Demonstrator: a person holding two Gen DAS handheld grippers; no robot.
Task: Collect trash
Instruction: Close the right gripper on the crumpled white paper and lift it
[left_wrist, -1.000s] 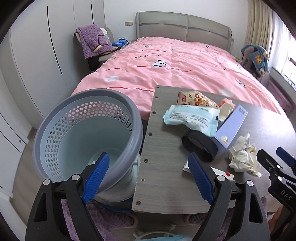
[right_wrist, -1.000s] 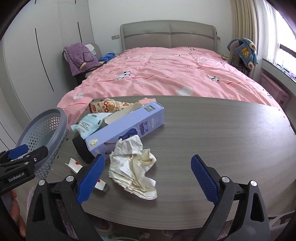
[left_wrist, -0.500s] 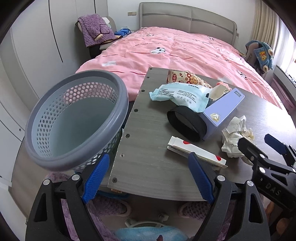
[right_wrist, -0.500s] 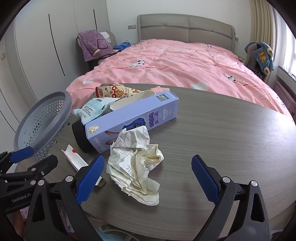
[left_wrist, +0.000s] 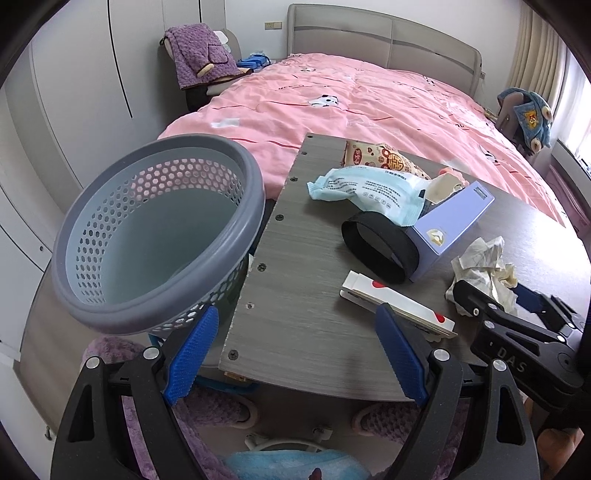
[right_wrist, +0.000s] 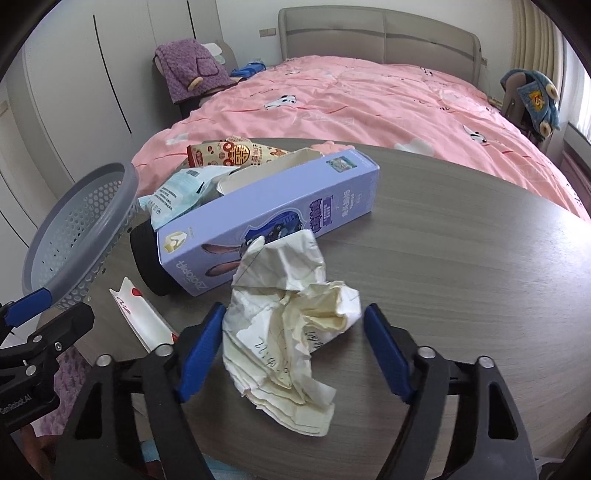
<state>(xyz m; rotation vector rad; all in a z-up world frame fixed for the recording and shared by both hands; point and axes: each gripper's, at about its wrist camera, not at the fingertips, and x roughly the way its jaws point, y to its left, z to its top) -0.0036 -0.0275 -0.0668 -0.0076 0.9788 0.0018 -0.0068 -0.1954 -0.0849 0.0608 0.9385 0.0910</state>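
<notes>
A crumpled paper (right_wrist: 295, 325) lies on the wooden table (right_wrist: 461, 258), between the fingers of my right gripper (right_wrist: 293, 350). Its jaws are closing: the left pad is at the paper's edge and the right pad stands clear of it. Behind the paper lie a purple carton (right_wrist: 266, 218), a black round thing (left_wrist: 380, 251), a light-blue packet (left_wrist: 369, 188), a printed snack bag (left_wrist: 380, 158) and a white-and-red wrapper (left_wrist: 395, 306). My left gripper (left_wrist: 295, 354) hangs open at the table's end, with nothing between its fingers. The grey basket (left_wrist: 110, 317) stands just beyond its left finger.
A bed with a pink cover (left_wrist: 369, 99) fills the room behind the table. A chair with a purple garment (left_wrist: 199, 55) stands by the wardrobe at the back left. The table's right half (right_wrist: 480, 221) is bare wood.
My right gripper has sunk over the crumpled paper and its jaws have narrowed around it. The left wrist view has shifted, so the basket and table sit higher in it.
</notes>
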